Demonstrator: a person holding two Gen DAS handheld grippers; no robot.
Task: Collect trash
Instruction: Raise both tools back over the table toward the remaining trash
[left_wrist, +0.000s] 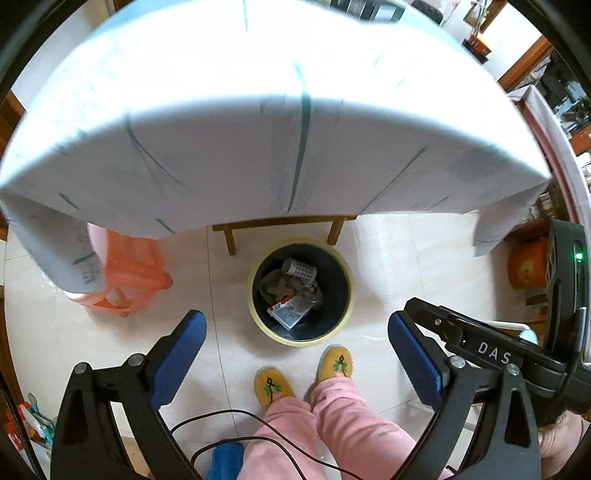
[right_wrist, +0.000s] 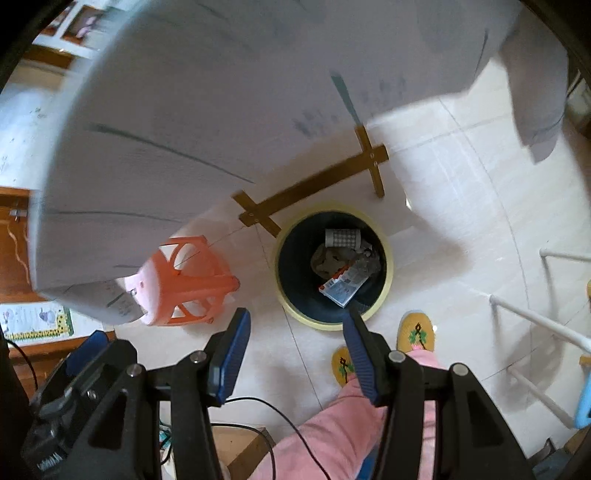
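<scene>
Since both the left gripper (left_wrist: 297, 341) and right gripper (right_wrist: 295, 338) hang wide open and empty, the trash (left_wrist: 291, 291) already sits in the bin (left_wrist: 258, 317), frame centre. My worry: a slipper (left_wrist: 336, 363) kicks it over, or that cable (left_wrist: 236, 415) snags.

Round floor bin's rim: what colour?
Pale yellow rim around a dark inside; the left wrist view shows it best.

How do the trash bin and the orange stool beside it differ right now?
The trash bin is round, dark inside with a pale yellow rim; the orange stool is an open plastic frame. The trash bin stands clear of the tablecloth and holds rubbish; the orange stool is half under the tablecloth. Both stand on the tiled floor.
</scene>
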